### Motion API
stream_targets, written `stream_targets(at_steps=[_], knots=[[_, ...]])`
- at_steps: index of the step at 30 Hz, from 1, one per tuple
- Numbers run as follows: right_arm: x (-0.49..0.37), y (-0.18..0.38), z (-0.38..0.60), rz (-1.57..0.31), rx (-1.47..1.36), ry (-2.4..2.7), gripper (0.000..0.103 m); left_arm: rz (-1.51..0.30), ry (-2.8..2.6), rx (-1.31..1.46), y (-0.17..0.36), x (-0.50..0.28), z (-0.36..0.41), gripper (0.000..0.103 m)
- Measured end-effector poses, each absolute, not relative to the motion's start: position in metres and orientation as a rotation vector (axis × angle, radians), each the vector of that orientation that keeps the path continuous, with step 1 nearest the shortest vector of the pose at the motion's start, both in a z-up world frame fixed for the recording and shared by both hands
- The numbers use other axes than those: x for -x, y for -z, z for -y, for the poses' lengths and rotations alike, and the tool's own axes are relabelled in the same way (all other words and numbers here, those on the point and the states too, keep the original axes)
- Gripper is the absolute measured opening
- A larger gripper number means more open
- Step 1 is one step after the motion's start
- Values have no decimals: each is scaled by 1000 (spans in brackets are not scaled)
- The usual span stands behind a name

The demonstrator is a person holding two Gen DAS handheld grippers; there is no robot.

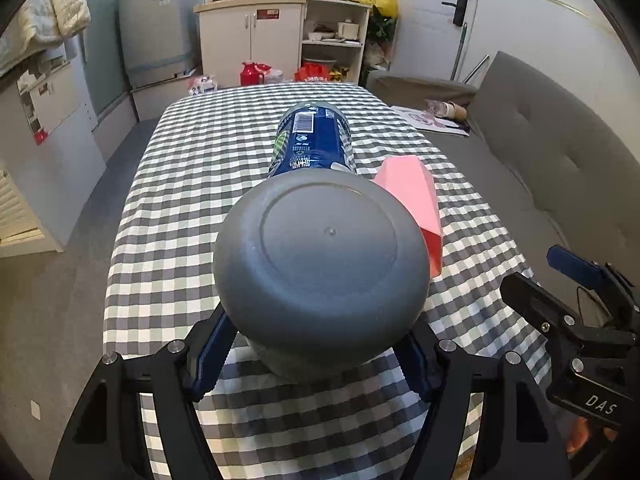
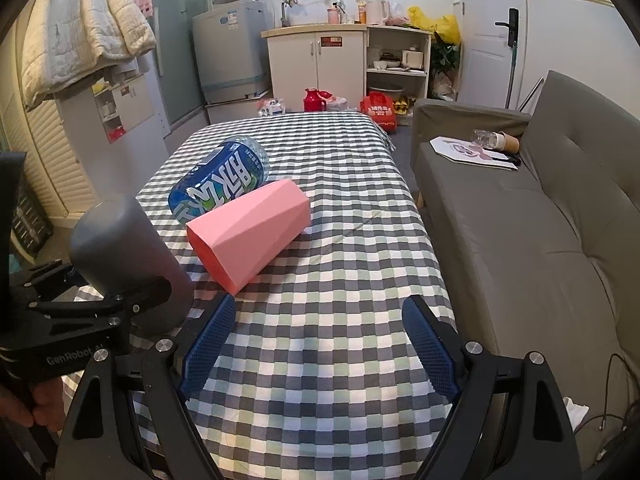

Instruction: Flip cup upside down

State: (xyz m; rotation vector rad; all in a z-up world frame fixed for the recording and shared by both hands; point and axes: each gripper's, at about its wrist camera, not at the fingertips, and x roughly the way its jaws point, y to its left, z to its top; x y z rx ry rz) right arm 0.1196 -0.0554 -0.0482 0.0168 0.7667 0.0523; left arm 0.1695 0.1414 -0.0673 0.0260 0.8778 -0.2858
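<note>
Grey cup [image 1: 320, 264], base toward the camera, sat clamped between the left tool [image 1: 320, 344] pads, lifted over the checkered bench [image 1: 192, 184], apparently mid-flip so its mouth ends downward. Beyond it lay a pink cup [image 2: 248, 232] and blue bottle [image 2: 220, 182] on their sides. Right tool [image 2: 316, 348] hung wide, holding nothing.

I am reading "DAS" on my right gripper [image 1: 576, 320] and "GenRobot" on my left gripper [image 2: 100, 308]; the bottle [image 2: 218, 184] is showing large white Chinese characters and a barcode.
</note>
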Motion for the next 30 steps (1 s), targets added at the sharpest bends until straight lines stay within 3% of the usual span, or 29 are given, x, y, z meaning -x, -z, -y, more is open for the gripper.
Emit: stream_targets(at_steps=[5, 13, 22, 24, 30], knots=[[-116, 42, 57, -759, -16, -44, 85, -870, 260, -69, 71, -159, -144, 84], [-91, 14, 53, -698, -13, -45, 85, -878, 282, -59, 64, -120, -155, 84], [-39, -2, 30, -563, 2, -56, 90, -519, 138, 43, 16, -54, -204, 89], [-29, -3, 25, -525, -1, -51, 91, -444, 116, 51, 11, -38, -213, 97], [-2, -2, 13, -416, 6, -39, 103, -420, 67, 96, 15, -23, -234, 103]])
